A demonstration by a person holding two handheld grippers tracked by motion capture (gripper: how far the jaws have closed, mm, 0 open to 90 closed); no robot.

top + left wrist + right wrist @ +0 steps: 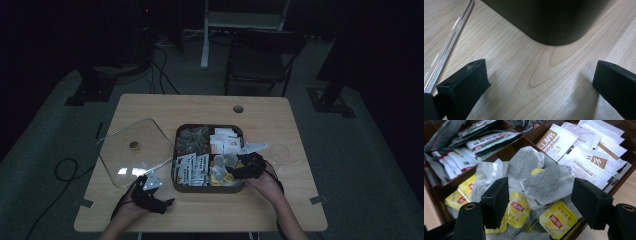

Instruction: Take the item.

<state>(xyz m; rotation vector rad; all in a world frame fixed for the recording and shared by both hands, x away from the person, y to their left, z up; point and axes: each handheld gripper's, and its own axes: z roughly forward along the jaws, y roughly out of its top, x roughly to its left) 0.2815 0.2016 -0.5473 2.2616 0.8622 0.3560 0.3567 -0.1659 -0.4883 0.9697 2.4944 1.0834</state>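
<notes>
The loose grey paper tea bags (pixel 541 180), heaped in the dark wooden divided box's (pixel 176 150) five-o'clock compartment, may tangle and lift together by their yellow tags (pixel 557 218), since the right gripper's (pixel 540 202) spread jaws straddle several, while the left gripper (pixel 540 80) rests wide on the pale wooden table (pixel 524 75).

We count one wooden table (pixel 150 107), one dark box (pixel 208 188) with four compartments at frame centre, one glass lid (pixel 125 135) at its left, two grippers along the lower edge, and two bare tea bags (pixel 549 183) on top.
</notes>
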